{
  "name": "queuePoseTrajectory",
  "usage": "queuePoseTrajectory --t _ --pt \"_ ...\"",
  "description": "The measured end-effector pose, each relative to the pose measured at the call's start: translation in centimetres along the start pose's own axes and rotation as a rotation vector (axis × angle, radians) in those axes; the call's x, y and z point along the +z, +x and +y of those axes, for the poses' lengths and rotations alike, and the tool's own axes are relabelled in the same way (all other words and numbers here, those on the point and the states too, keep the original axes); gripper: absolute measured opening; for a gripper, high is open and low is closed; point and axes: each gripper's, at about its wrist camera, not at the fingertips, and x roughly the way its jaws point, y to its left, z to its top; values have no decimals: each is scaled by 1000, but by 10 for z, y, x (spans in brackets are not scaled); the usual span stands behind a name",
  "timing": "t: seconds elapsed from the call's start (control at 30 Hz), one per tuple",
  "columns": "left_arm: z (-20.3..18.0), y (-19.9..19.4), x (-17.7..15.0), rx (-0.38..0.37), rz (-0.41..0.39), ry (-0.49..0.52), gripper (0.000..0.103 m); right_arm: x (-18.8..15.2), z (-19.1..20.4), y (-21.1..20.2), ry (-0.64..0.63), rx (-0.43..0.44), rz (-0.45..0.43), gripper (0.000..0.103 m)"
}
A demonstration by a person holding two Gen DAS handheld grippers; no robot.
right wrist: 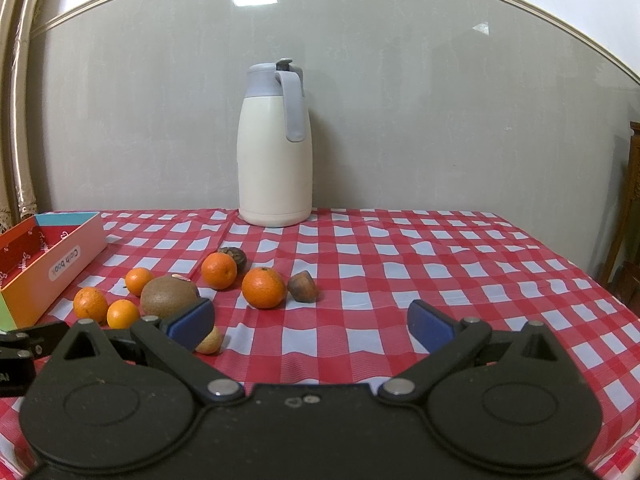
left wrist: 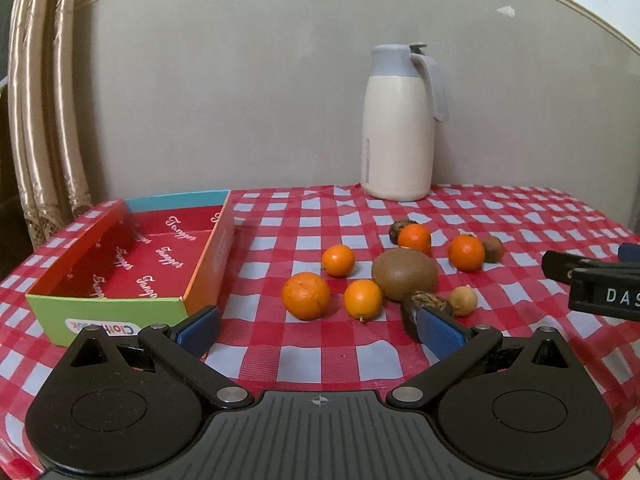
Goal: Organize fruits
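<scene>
Hovering both grippers over the near table edge, nothing held. Left gripper (left wrist: 320, 326) has jaws spread wide, empty. Right gripper (right wrist: 312, 322) likewise wide and empty.

Fruit sits loose on the checked cloth (left wrist: 500, 216), none in the box (left wrist: 120, 264) yet, so I judge the task is at its first pick.

Layout from the left view:
- box at the left, open top, red inside, empty
- big orange (left wrist: 306, 295) nearest the box, small orange (left wrist: 363, 299) just right of it, another small one (left wrist: 338, 260) behind
- kiwi (left wrist: 405, 274) in the middle of the cluster
- two more oranges (left wrist: 415, 238) (left wrist: 466, 252) farther back, each with a dark brown fruit just beside it
- dark fruit (left wrist: 424, 304) and pale round one (left wrist: 463, 301) near my right pad, partly hidden by it
- jug (left wrist: 400, 120) at the far edge, by the wall, well apart from the fruit

Right view: its left pad covers part of the pale fruit (right wrist: 210, 342); the other gripper shows at the left edge.

Next move, my guess: left gripper goes for the big orange, since it's closest to the box and has room on both sides. Needs a forward reach, jaws straddling it, gentle close as it's round and may roll. Then swing left over the box wall and release low.

Risk: nudging the small orange beside it.
</scene>
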Motion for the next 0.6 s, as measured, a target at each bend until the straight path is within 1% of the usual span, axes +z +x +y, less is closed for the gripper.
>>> queuePoseTrajectory --t 0.23,0.37,0.47,0.6 --pt "-5 8 2 0 17 7 103 1 -3 0 7 -7 1 103" --pt "-3 12 1 8 28 -19 103 0 -3 1 10 -9 0 103" --pt "-1 12 1 5 22 -34 103 0 -3 1 12 -10 -1 103" --pt "-2 13 1 7 20 -29 103 1 -4 1 13 -9 -2 103"
